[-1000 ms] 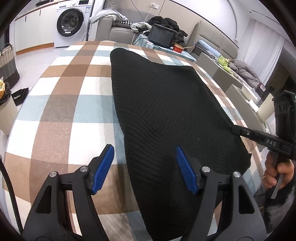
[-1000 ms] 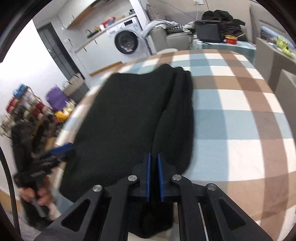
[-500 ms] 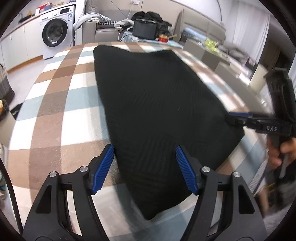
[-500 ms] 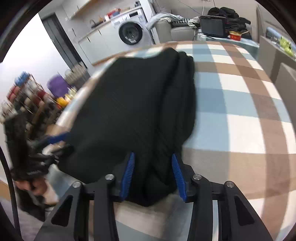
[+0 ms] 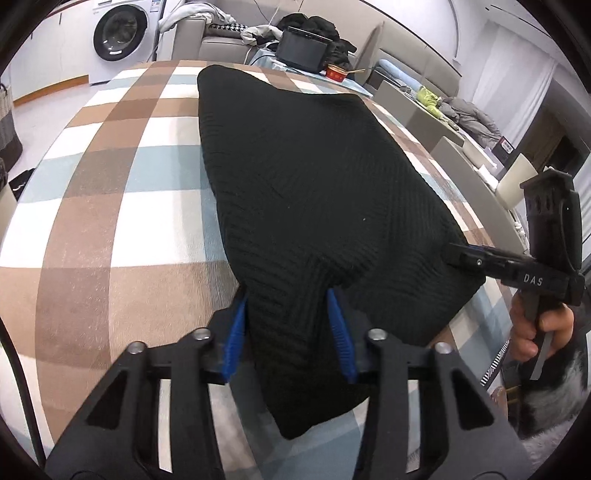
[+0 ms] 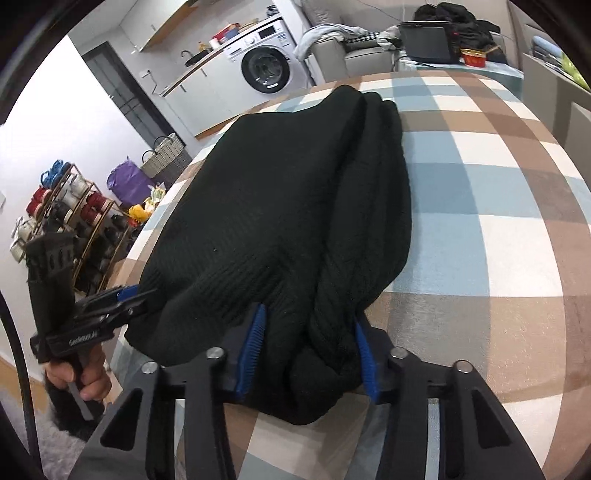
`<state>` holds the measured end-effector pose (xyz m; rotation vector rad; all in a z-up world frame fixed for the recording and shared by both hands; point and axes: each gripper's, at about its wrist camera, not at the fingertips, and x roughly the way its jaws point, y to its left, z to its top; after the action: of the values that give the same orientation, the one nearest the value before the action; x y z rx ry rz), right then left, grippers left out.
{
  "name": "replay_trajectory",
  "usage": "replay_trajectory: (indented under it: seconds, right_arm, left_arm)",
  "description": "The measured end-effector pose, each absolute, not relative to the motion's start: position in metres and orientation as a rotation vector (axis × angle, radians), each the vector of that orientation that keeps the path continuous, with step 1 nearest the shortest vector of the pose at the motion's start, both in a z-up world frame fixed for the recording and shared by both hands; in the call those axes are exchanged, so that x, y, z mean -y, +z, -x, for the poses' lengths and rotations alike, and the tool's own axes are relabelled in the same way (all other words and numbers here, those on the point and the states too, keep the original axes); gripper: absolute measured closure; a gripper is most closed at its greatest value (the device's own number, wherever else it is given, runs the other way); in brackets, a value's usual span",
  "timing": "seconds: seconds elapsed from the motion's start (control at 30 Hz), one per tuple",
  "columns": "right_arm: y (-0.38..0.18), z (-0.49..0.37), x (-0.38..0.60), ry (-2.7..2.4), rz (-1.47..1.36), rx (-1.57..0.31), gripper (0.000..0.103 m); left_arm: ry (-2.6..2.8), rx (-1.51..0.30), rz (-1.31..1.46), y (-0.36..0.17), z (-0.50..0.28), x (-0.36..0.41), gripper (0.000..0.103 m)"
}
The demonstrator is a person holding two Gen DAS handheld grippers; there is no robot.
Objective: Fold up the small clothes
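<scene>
A washing machine (image 5: 117,32) stands behind the checked tablecloth (image 5: 110,192), where the black knit garment (image 5: 314,177) lies. The left gripper (image 5: 288,328) straddles its near-left corner, blue pads apart, perhaps touching the cloth; the right gripper (image 6: 308,354) likewise flanks the bunched near-right edge.

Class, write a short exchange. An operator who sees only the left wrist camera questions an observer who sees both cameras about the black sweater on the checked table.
Operator: From my side view I can't tell how the right tongs meet the sweater.
Observer: Their jaws stand apart, one blue pad on each side of a bunched end of the sweater.
Operator: Is the sweater's far side one flat layer?
Observer: No. Along that side, folded layers lie stacked, with ridges running the length of it.
</scene>
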<state>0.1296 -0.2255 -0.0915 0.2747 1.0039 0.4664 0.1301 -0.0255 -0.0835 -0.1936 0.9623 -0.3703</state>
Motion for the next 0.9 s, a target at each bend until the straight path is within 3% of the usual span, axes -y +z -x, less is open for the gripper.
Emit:
replay_trajectory:
  seconds: [0.07,0.3,0.5,0.6,0.63,0.73,0.77,0.9]
  right_arm:
    - [-0.093,-0.134,0.226,0.474,-0.293,-0.998,0.064]
    - [-0.091,-0.172,0.209,0.437,-0.266,-0.969,0.064]
    - [-0.089,-0.196,0.203,0.401,-0.258,-0.959,0.06]
    - [-0.083,-0.19,0.207,0.376,-0.231,-0.931,0.045]
    - [-0.08,-0.187,0.208,0.362,-0.221,-0.916,0.037]
    - [-0.067,-0.181,0.218,0.338,-0.217,-0.848,0.006]
    - [-0.063,-0.179,0.22,0.332,-0.219,-0.823,0.0]
    - [-0.048,-0.172,0.224,0.335,-0.193,-0.722,0.0]
  left_arm:
    - [-0.374,-0.962,0.198,-0.084,-0.135,0.025,0.069]
    - [-0.305,-0.917,0.161,-0.079,-0.186,0.021,0.069]
    - [-0.271,-0.903,0.162,-0.077,-0.217,0.016,0.068]
    - [-0.247,-0.891,0.134,-0.076,-0.215,0.016,0.057]
    - [-0.229,-0.885,0.121,-0.075,-0.215,0.015,0.049]
    - [-0.185,-0.83,0.11,-0.068,-0.21,0.008,0.036]
    - [-0.175,-0.812,0.113,-0.066,-0.208,0.005,0.028]
    - [-0.137,-0.681,0.097,-0.049,-0.196,-0.007,0.014]
